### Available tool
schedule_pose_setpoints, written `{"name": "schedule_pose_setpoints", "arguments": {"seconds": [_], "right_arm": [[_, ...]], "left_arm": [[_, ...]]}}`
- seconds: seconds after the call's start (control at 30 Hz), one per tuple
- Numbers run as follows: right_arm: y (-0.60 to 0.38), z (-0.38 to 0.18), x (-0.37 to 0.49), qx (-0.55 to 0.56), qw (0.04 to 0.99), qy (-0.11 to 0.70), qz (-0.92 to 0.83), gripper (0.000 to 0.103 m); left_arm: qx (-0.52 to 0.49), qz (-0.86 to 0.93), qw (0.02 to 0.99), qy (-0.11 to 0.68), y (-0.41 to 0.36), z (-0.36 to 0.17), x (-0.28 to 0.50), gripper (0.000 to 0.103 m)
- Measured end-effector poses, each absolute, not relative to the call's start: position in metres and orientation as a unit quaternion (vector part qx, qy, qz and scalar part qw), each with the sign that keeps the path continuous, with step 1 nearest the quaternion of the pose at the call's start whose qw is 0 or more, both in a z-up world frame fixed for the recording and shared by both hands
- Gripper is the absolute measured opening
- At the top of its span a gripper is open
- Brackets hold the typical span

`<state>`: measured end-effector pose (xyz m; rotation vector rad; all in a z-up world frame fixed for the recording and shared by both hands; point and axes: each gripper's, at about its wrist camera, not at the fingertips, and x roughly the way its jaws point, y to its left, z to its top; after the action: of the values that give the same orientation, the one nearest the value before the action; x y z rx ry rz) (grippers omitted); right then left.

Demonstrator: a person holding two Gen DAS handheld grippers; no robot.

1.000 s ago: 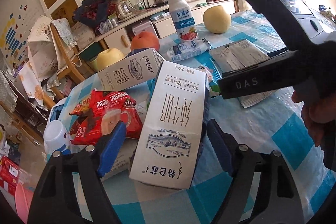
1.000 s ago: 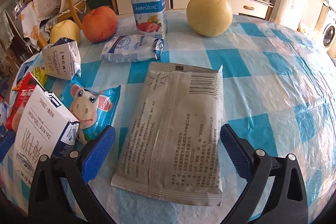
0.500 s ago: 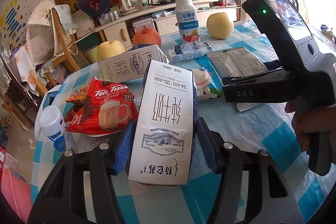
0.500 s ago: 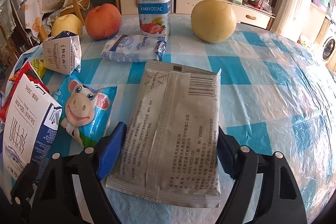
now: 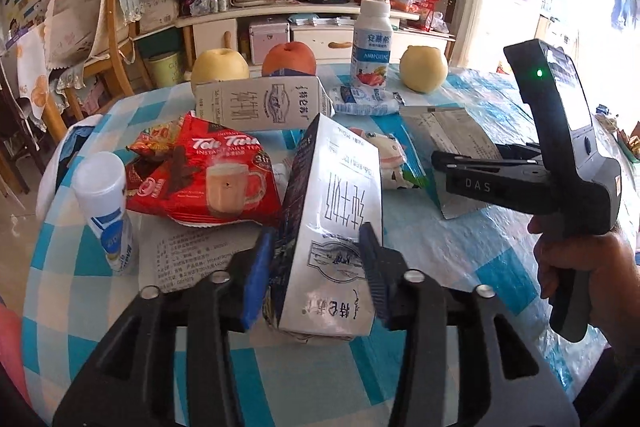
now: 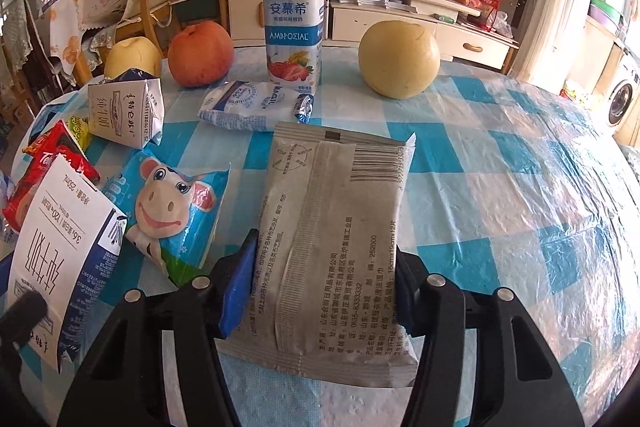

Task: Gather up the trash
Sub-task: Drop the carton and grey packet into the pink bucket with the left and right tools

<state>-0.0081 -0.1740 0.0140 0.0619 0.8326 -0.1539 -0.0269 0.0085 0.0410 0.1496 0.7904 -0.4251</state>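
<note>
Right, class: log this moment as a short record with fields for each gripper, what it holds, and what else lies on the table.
left gripper: shut on the milk carton, carton tilted
right gripper: shut on the grey packet
table: blue and white checked cloth
trash not held: second milk carton, cow wrapper, red tea packet, white and blue pouch
upright: yogurt bottle
fruit: red apple, two yellow pears
</note>
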Motion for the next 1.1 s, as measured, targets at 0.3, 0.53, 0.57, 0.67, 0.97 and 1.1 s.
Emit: {"name": "schedule_pose_setpoints", "arguments": {"seconds": [0.3,0.53,0.57,0.67,0.97,1.1], "right_arm": [[-0.180,0.026,-0.013,0.048,0.919,0.385,-0.069,0.058],[-0.179,0.036,-0.018,0.068,0.923,0.375,-0.048,0.058],[-0.179,0.038,-0.020,0.076,0.924,0.372,-0.042,0.058],[-0.180,0.045,-0.027,0.093,0.927,0.362,-0.028,0.058],[-0.163,0.072,-0.061,0.132,0.931,0.340,0.034,0.058],[-0.148,0.086,-0.073,0.152,0.930,0.327,0.066,0.058]], "left_arm": [[0.172,-0.174,0.890,0.385,-0.021,0.018,-0.028,0.073],[0.202,-0.153,0.892,0.374,-0.028,0.014,-0.029,0.065],[0.197,-0.152,0.895,0.371,-0.026,0.016,-0.029,0.065],[0.178,-0.150,0.900,0.369,-0.016,0.022,-0.031,0.065],[0.092,-0.125,0.932,0.328,0.030,0.059,-0.052,0.064],[0.052,-0.101,0.947,0.302,0.063,0.080,-0.068,0.064]]}}
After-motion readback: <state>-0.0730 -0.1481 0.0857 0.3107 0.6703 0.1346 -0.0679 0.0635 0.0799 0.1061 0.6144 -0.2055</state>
